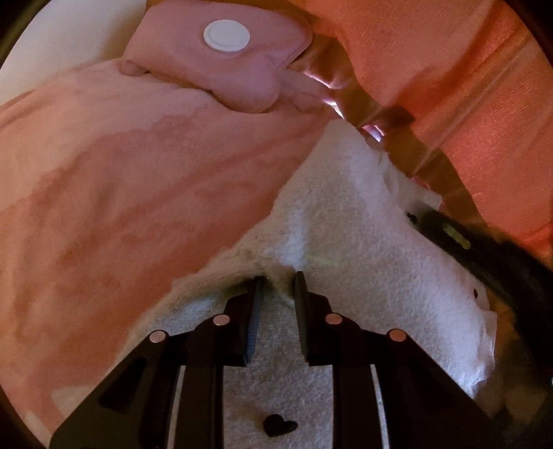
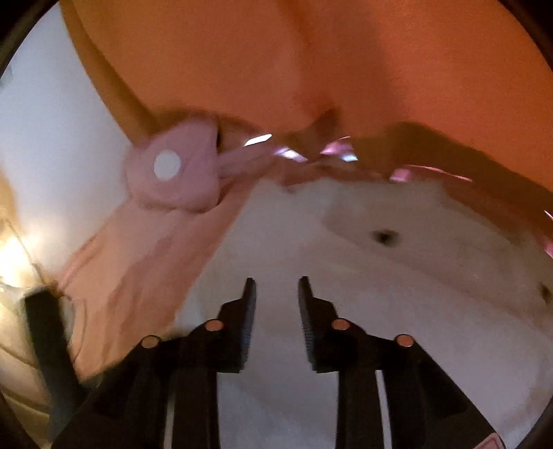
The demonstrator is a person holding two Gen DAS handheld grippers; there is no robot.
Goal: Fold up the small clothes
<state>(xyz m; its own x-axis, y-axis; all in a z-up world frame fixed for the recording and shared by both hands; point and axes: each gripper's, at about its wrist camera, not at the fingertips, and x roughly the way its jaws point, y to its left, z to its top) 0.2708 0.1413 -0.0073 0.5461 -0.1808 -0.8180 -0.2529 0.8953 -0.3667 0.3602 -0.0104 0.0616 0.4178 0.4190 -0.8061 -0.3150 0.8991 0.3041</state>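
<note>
A white fluffy garment (image 1: 345, 235) with small black heart marks lies on a pink fleece one (image 1: 121, 179). My left gripper (image 1: 278, 279) rests on the white garment with its jaws a little apart around a raised ridge of the cloth. In the right wrist view my right gripper (image 2: 276, 286) hovers over the white garment (image 2: 397, 293), jaws apart and empty. A pink padded piece with a white round disc (image 1: 226, 31) lies at the far end of the pink garment; it also shows in the right wrist view (image 2: 167, 165).
Orange fabric (image 1: 466, 69) fills the far side in both views (image 2: 311, 62). The other gripper's dark body (image 1: 484, 248) lies at the white garment's right edge. A white surface (image 2: 52, 145) lies left, with a dark post (image 2: 48, 331) at the lower left.
</note>
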